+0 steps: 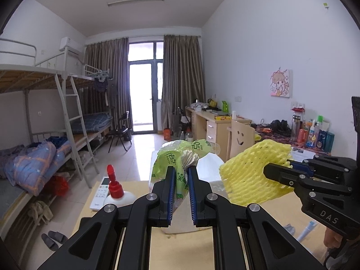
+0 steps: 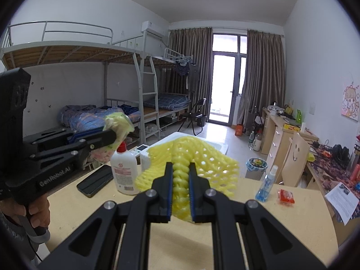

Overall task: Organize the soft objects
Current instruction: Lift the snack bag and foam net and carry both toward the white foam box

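Two grippers are raised above a pale wooden table [image 2: 281,222], each clamped on a soft item.

Left gripper [image 1: 181,193]: jaws nearly closed, blue pads pinching a crumpled green plastic bag [image 1: 177,157]. The bag stands up out of the jaws toward 12 o'clock, clear of the table.

Right gripper [image 2: 181,193]: jaws fully closed on a yellow foam net sleeve [image 2: 191,164]. The foam is squeezed between the pads and fans out above them. In the left wrist view this gripper enters from 3 o'clock with the sleeve held just beside the bag, not touching it.

On the table, right wrist view: a white bottle with a red cap [image 2: 124,168] at 10 o'clock, a black phone [image 2: 95,183] lying flat just beside it, a small blue spray bottle [image 2: 266,185] at 2 o'clock, and a red packet [image 2: 286,196] next to that.

Beyond the grippers: a white container [image 2: 216,146], partly hidden behind the sleeve, and a white remote control [image 1: 102,191].

Farther: bunk beds [image 2: 90,67] at 10 o'clock, a balcony door [image 2: 227,81] at 12 o'clock.
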